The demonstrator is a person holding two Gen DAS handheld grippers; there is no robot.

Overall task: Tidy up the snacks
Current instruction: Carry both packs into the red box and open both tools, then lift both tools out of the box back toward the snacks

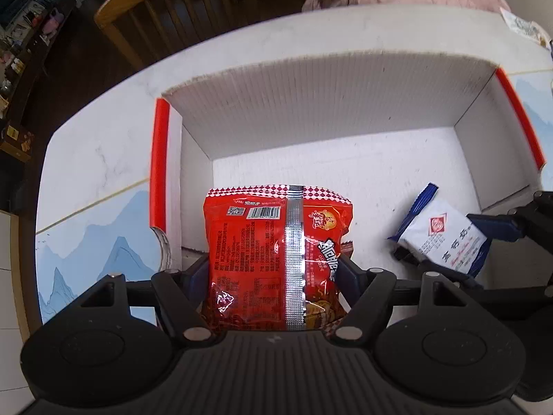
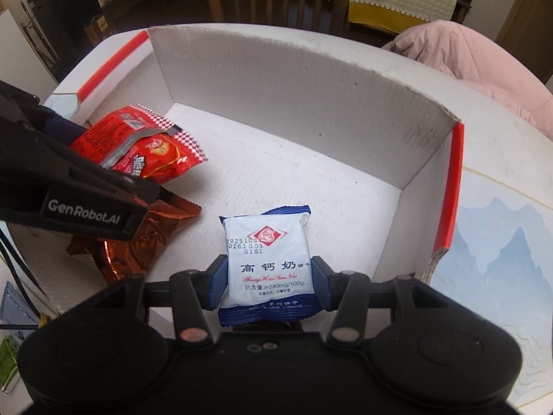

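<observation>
Red snack packet (image 1: 273, 259) sits clamped in my left claw (image 1: 276, 269), long axis running away from me, hanging over the near-left floor of the white box (image 1: 311, 103). Right claw (image 2: 269, 276) grips the blue-and-white biscuit packet (image 2: 268, 263) over the near-right floor. Both point steeply down into the box. A foil wrapper (image 2: 152, 235) already lies under the left claw. Box rests on the surface (image 1: 103, 145).

Red snack bag (image 1: 273, 252), barcode and silver seam facing up, clamped over the left part of the white box (image 1: 311, 103). White-and-blue biscuit packet (image 2: 268, 263), print up, clamped over the right part. Copper foil packet (image 2: 145, 238) lying on the box floor.
</observation>
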